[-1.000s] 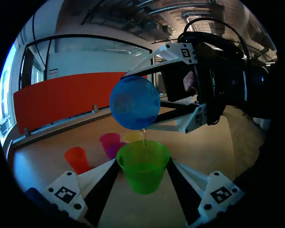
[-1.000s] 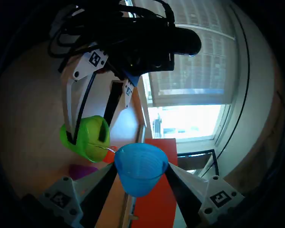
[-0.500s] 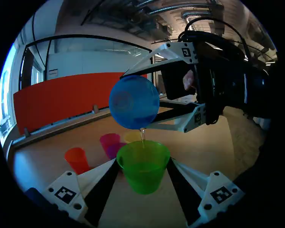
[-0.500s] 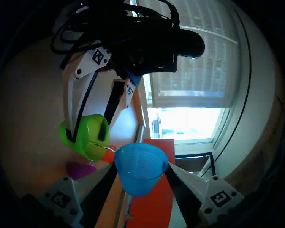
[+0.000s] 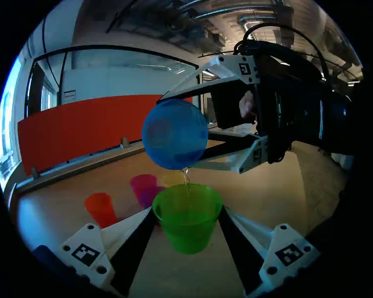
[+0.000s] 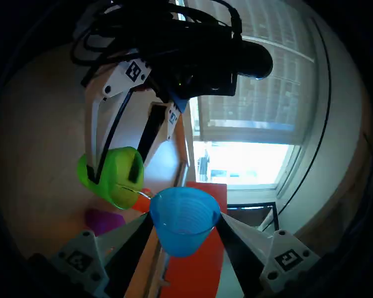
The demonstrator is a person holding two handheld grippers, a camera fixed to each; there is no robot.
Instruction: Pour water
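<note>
While a thin stream of water [image 5: 187,177] is seen falling from the lip of the blue cup [image 5: 175,133] into the green cup [image 5: 187,223], the pouring itself is judged to be the step in hand. The blue cup is clamped between both fingers of the right gripper [image 6: 184,218] and is tipped far over, its lip held just above the green cup's rim and apart from it. The green cup is gripped upright between both fingers of the left gripper [image 5: 187,212] and is partly filled; whether it rests on the table [image 5: 291,198] cannot be told. Little water is seen in the blue cup in the right gripper view. Behind, an orange cup [image 5: 101,207], a purple cup [image 5: 143,186] and a yellow cup [image 5: 172,178] are set on the table. For the next move, a steady tilt is called for until the stream is spent; the blue cup should then be righted without the rims being knocked together.
</note>
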